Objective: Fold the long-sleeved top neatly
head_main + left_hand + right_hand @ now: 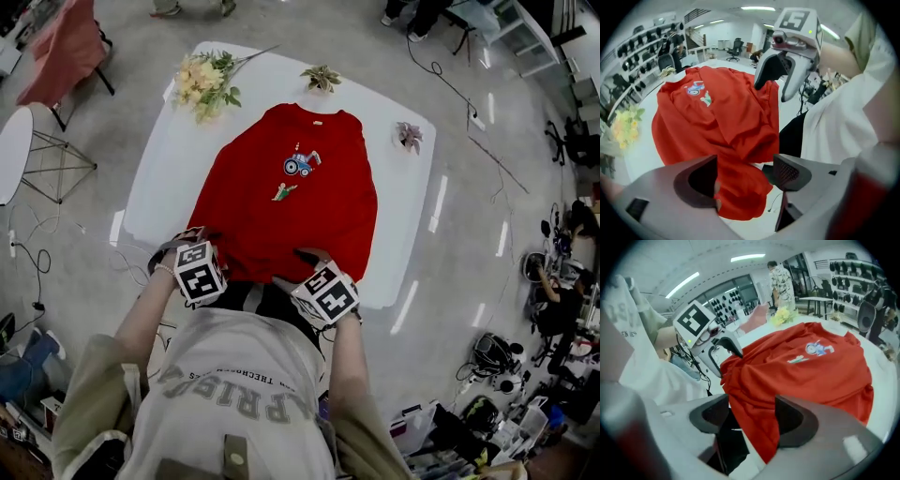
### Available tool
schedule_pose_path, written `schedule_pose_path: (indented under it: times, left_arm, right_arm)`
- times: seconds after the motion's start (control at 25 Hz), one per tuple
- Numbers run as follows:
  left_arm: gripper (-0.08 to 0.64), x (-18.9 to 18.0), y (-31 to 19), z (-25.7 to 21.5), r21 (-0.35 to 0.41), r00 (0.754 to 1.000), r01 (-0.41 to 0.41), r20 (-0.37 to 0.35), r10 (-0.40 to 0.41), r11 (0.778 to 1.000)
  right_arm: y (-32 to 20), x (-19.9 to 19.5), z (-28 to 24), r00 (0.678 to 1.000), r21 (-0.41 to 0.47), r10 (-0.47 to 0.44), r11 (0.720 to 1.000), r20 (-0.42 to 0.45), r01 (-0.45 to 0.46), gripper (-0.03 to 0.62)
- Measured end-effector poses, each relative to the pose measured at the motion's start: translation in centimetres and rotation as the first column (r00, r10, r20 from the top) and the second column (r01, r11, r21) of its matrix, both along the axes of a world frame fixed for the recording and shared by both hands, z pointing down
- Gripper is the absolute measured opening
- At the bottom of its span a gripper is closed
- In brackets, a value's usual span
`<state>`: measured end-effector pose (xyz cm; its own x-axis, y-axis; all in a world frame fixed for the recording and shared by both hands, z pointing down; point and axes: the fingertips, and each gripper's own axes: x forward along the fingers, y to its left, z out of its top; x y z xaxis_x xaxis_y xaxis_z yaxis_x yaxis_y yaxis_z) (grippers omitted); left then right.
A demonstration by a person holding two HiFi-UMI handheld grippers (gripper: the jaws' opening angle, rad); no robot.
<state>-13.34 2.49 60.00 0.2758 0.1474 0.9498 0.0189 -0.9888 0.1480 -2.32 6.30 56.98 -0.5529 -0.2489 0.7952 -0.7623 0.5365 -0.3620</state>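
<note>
- The red long-sleeved top [291, 197] lies face up on the white tabletop [412, 216], collar at the far side, with a small cartoon print on the chest.
- Its hem [740, 197] is bunched at the near edge, and part of it hangs over that edge.
- No sleeves lie spread out. They look folded in along the sides, but this cannot be confirmed.
- The left claw [745, 176] stands wide apart. The loose hem hangs between the jaws and nothing is pinched.
- The right claw [752, 420] is also apart. A fold of the hem is draped between the jaws, with a gap showing on one side, so it has no grip.
- Handling, as a judgement: the top is light, soft knit that is limp and creases easily. It will sag wherever it is not supported, and it is unlikely to slip from ribbed pads.
- The best hold is probably the two near hem corners, one per claw, pinching both layers so the fabric lifts evenly.
- The tabletop is smooth, has rounded corners and is wider than the garment.
- A yellow bouquet [204, 84] lies far left, a small plant [322, 77] sits beyond the collar, and another plant [409, 136] is far right. All are clear of the cloth.
- The room has a glossy grey floor [469, 281] with trailing cables. A round side table [11, 150] stands at the left and equipment is piled at the right.
</note>
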Motion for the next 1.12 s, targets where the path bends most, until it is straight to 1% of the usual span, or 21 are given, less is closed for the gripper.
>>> schedule_pose_path:
  times: [0.04, 0.12, 0.2, 0.24, 0.28, 0.32, 0.36, 0.4, 0.48, 0.56, 0.6, 0.68, 0.76, 0.88, 0.96, 1.04, 1.08, 1.12]
  left_arm:
    - [0.356, 0.2, -0.4, -1.0, -0.022, 0.998, 0.054, -0.029, -0.054, 0.998]
    - [0.356, 2.0, -1.5, -3.3, -0.021, 0.980, 0.154, -0.121, -0.156, 0.988]
    - [0.356, 5.2, -2.3, -4.6, 0.006, 0.958, 0.209, -0.202, -0.204, 0.978]
    - [0.356, 7.1, -2.3, -4.5, 0.025, 0.954, 0.216, -0.219, -0.205, 0.976]
    - [0.358, 8.7, -2.1, -4.0, 0.044, 0.957, 0.209, -0.213, -0.195, 0.977]
    - [0.360, 10.0, -1.7, -3.0, 0.062, 0.966, 0.193, -0.187, -0.179, 0.979]
    - [0.362, 10.9, -1.2, -1.8, 0.077, 0.976, 0.174, -0.146, -0.161, 0.982]
    - [0.365, 11.3, -0.7, -0.6, 0.087, 0.984, 0.156, -0.098, -0.148, 0.984]
    - [0.368, 11.4, 0.1, 1.3, 0.096, 0.990, 0.142, -0.021, -0.141, 0.985]
    - [0.368, 11.2, 0.3, 2.2, 0.089, 0.985, 0.171, 0.007, -0.172, 0.981]
    - [0.368, 11.2, 0.2, 2.4, 0.076, 0.980, 0.199, 0.007, -0.200, 0.977]
    - [0.368, 11.0, -0.1, 2.5, 0.049, 0.967, 0.255, 0.008, -0.255, 0.966]
    - [0.370, 10.6, -0.3, 2.7, 0.037, 0.956, 0.293, 0.017, -0.294, 0.955]
    - [0.371, 10.4, -0.4, 3.4, 0.020, 0.938, 0.347, 0.012, -0.347, 0.938]
    - [0.371, 10.5, -0.6, 3.5, 0.027, 0.931, 0.364, 0.002, -0.364, 0.931]
    - [0.371, 10.3, -0.6, 2.8, 0.051, 0.924, 0.383, -0.015, -0.383, 0.922]
    - [0.371, 9.9, -0.5, 2.2, 0.068, 0.915, 0.403, -0.033, -0.402, 0.913]
    - [0.371, 9.3, -0.5, 1.4, 0.084, 0.902, 0.431, -0.056, -0.428, 0.898]
  right_arm:
    - [-0.9, 2.0, -0.6, 1.000, 0.036, 0.019, 0.999, -0.011, -0.018, 0.298]
    - [-3.1, 6.6, -1.0, 0.995, 0.109, 0.064, 0.992, -0.077, -0.055, 0.298]
    - [-6.0, 11.2, -0.7, 0.980, 0.179, 0.105, 0.981, -0.167, -0.075, 0.298]
    - [-7.5, 13.1, -0.4, 0.971, 0.207, 0.116, 0.976, -0.207, -0.073, 0.298]
    - [-9.0, 14.5, 0.1, 0.964, 0.226, 0.118, 0.972, -0.238, -0.063, 0.298]
    - [-10.3, 15.5, 0.7, 0.959, 0.233, 0.109, 0.971, -0.261, -0.047, 0.298]
    - [-11.4, 16.2, 1.4, 0.956, 0.227, 0.090, 0.973, -0.278, -0.025, 0.298]
    - [-12.2, 16.8, 2.3, 0.955, 0.211, 0.062, 0.978, -0.291, 0.001, 0.298]
    - [-13.0, 17.9, 4.1, 0.949, 0.156, -0.005, 0.986, -0.315, 0.057, 0.298]
    - [-13.2, 19.4, 5.6, 0.944, 0.099, -0.054, 0.991, -0.326, 0.091, 0.298]
    - [-13.1, 20.1, 6.2, 0.946, 0.079, -0.062, 0.993, -0.319, 0.092, 0.298]
    - [-13.1, 21.2, 6.7, 0.958, 0.064, -0.045, 0.996, -0.283, 0.066, 0.298]
    - [-13.2, 21.9, 6.8, 0.967, 0.075, -0.025, 0.996, -0.254, 0.045, 0.298]
    - [-13.5, 22.2, 6.9, 0.969, 0.097, -0.031, 0.994, -0.246, 0.056, 0.299]
    - [-13.6, 22.2, 6.9, 0.969, 0.097, -0.039, 0.993, -0.242, 0.064, 0.299]
    - [-13.4, 22.1, 6.8, 0.973, 0.094, -0.035, 0.994, -0.229, 0.058, 0.298]
    - [-13.3, 22.1, 6.5, 0.975, 0.098, -0.028, 0.994, -0.220, 0.051, 0.299]
    - [-13.3, 21.9, 6.0, 0.977, 0.112, -0.018, 0.993, -0.212, 0.043, 0.299]
